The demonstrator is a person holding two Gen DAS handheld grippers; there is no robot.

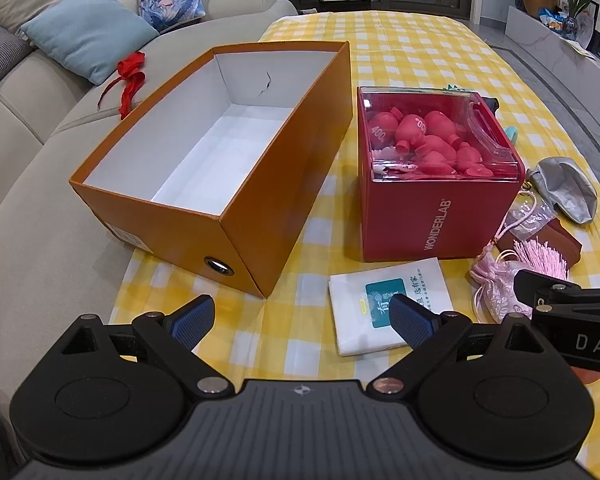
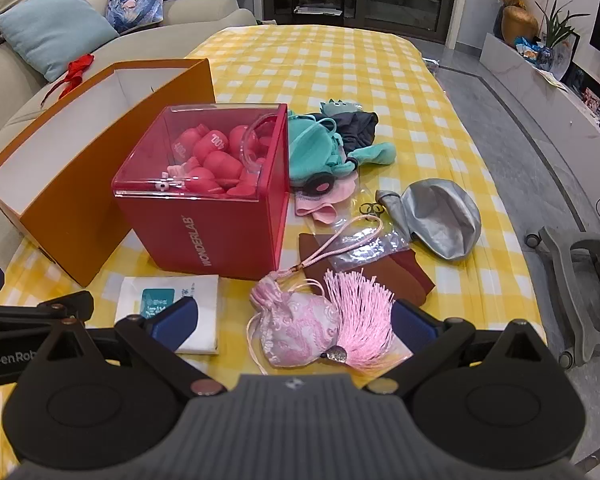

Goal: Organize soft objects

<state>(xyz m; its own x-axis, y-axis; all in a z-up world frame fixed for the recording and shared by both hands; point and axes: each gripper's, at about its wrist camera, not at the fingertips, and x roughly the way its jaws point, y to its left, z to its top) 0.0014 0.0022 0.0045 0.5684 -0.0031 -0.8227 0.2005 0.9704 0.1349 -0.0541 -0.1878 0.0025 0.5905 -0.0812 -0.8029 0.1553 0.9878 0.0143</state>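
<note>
An empty orange box with a white inside stands open on the yellow checked tablecloth. Beside it is a red WONDERLAB box with a clear lid over red bottles. A pink embroidered pouch with a pink tassel lies between the spread fingers of my right gripper, which is open and holds nothing. My left gripper is open over bare cloth, with a white packet by its right finger. Teal and dark soft toys and a silver balloon lie further off.
A pink cloth, a clear plastic bag and a dark red card lie right of the red box. A beige sofa with cushions and a red ribbon borders the table's left. A grey chair base stands on the floor at right.
</note>
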